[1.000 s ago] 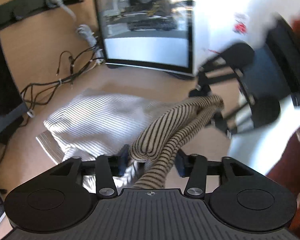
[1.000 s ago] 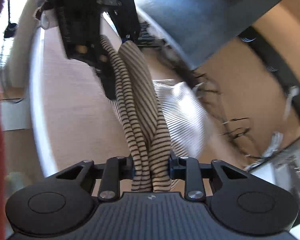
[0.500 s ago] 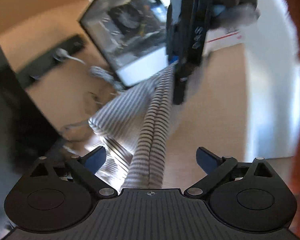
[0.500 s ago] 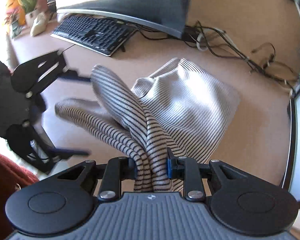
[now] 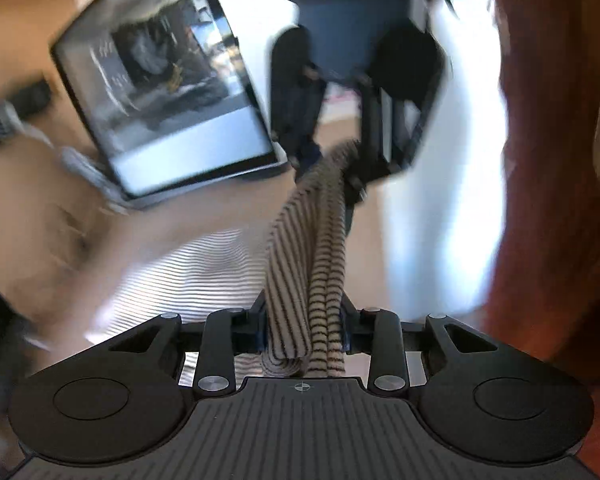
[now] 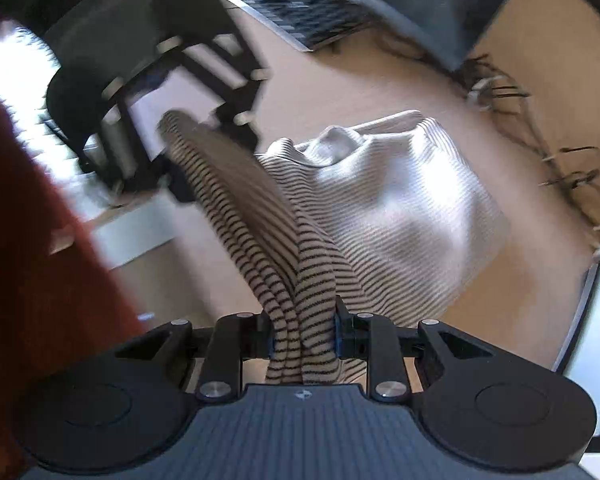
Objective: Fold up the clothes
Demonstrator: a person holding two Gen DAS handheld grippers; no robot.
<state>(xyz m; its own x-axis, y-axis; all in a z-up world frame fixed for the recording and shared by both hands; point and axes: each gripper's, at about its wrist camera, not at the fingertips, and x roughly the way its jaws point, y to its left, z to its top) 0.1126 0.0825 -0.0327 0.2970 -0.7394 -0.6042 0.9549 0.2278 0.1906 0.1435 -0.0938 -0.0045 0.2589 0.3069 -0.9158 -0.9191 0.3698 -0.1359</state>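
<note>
The striped sweater (image 6: 400,200) lay bunched on the bench (image 6: 340,80), its sleeve pinched between both hand-held grippers, the left (image 5: 304,332) having just clamped shut, the right (image 6: 304,336) gripping. Pulling apart unevenly could drag the body askew.

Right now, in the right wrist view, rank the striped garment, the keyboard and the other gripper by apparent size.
1. Striped garment, by far the largest.
2. Left gripper, though nearness to the camera and blur inflate it.
3. Keyboard, farther off and cut by the frame edge; its place against the gripper is unsure.
</note>
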